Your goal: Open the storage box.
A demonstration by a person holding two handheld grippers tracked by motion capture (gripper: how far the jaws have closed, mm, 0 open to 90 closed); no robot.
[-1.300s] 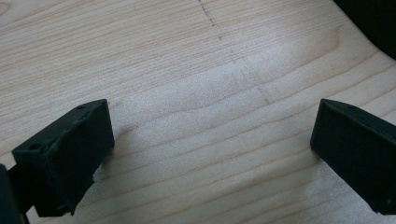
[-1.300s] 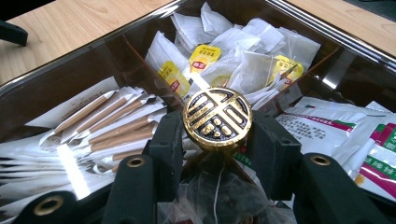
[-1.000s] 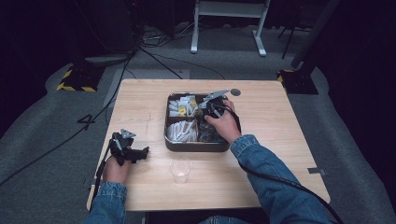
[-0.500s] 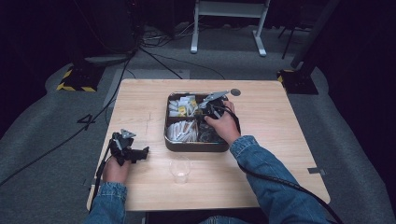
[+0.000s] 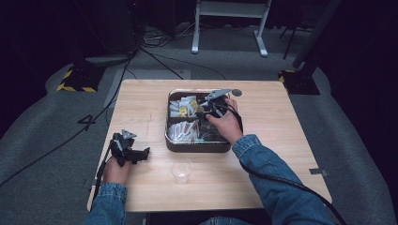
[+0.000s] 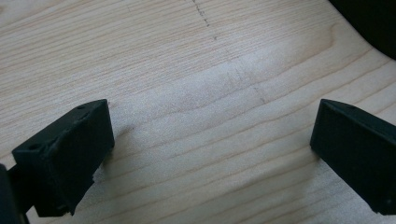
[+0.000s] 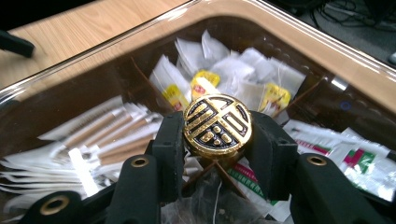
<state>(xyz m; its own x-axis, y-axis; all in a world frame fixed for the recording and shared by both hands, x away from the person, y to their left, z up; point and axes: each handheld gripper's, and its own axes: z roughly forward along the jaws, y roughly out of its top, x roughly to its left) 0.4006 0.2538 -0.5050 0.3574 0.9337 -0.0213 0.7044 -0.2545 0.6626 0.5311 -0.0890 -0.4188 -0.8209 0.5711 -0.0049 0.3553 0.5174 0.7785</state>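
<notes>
R tool (image 7: pixel 217 154) clenched on gold knob (image 7: pixel 217 125) of clear lid, centre frame, over sachet box (image 5: pixel 197 145). Risk: round knob slips from pads, lid drops. L tool (image 6: pixel 210 154) released, idle on worktop (image 6: pixel 196 70).
</notes>
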